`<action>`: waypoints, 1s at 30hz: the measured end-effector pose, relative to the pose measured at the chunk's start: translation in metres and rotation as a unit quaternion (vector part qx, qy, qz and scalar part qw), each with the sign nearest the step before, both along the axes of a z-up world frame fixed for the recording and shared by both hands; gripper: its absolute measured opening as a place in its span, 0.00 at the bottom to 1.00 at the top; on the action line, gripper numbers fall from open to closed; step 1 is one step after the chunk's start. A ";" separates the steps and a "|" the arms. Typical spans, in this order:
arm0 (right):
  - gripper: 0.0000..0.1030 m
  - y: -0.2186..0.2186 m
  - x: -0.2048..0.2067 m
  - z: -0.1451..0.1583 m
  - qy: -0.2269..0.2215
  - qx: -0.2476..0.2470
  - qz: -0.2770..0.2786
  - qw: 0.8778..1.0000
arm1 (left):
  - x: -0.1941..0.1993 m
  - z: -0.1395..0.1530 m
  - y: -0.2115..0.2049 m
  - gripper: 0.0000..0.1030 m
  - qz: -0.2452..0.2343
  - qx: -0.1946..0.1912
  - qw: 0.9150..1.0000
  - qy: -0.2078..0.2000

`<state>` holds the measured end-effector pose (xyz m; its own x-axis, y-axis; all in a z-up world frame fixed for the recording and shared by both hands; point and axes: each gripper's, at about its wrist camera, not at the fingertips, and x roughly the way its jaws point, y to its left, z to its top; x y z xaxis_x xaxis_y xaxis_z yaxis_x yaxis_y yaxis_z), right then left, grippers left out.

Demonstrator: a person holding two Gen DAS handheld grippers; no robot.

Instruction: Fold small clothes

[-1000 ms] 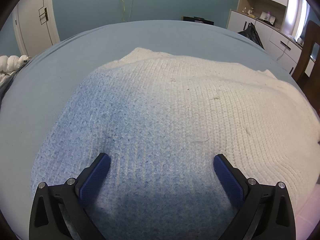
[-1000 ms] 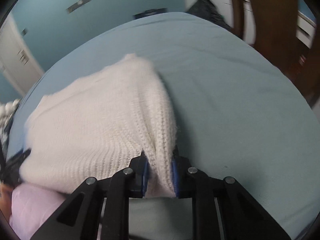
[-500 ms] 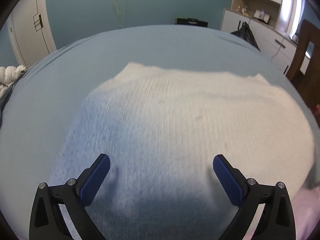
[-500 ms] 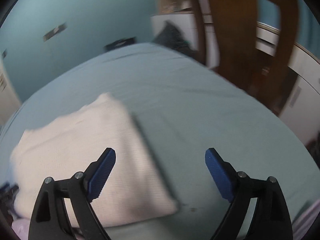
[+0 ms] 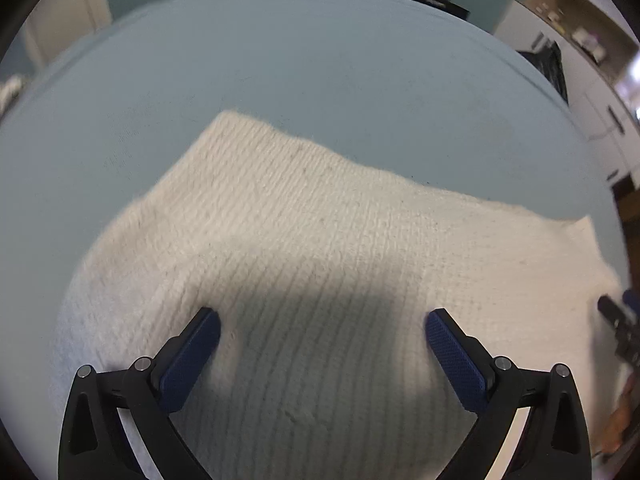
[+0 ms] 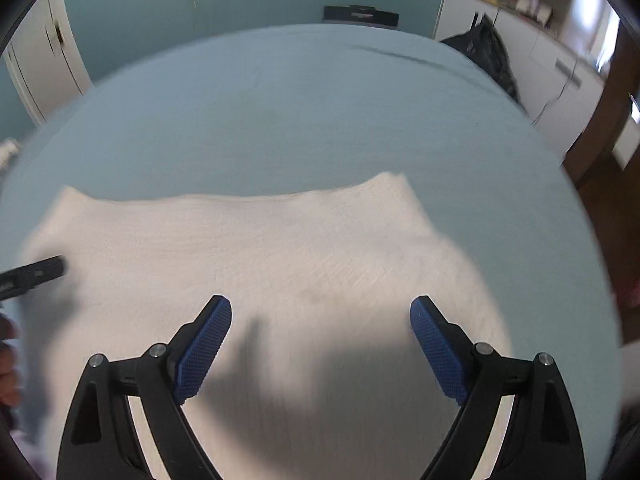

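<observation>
A cream knitted garment (image 5: 320,248) lies folded flat on the light blue bed (image 5: 280,60). My left gripper (image 5: 322,320) hovers over its near part, open, with nothing between the blue pads (image 5: 192,356). In the right wrist view the same knit (image 6: 248,248) spreads below my right gripper (image 6: 320,312), which is also open and holds nothing. The tip of the left gripper (image 6: 36,272) shows at the left edge over the knit. The right gripper shows as a dark shape (image 5: 620,320) at the right edge of the left wrist view.
The blue bed (image 6: 320,120) stretches far beyond the garment. White cabinets (image 6: 560,60) with a dark bag (image 6: 488,52) stand at the back right, a brown wooden frame (image 6: 608,140) at the right. A white door (image 6: 44,68) is at the back left.
My right gripper let go of the knit's folded edge, opened wide and swung back over the garment. My left gripper, open throughout, drew back so more bed shows beyond the knit.
</observation>
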<state>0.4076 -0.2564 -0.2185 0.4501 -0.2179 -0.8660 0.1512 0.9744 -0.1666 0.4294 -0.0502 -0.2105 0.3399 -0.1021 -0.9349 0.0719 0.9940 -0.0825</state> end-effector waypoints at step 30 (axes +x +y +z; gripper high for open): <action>0.86 -0.080 -0.278 0.202 -0.112 0.132 -0.021 0.985 | -0.235 0.159 0.036 1.00 -0.061 0.116 0.977 -0.168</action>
<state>0.1301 -0.3362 -0.0163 0.6315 -0.0218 -0.7751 0.1969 0.9714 0.1331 0.1948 -0.0142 -0.0515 0.6305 0.0405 -0.7752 0.1744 0.9657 0.1924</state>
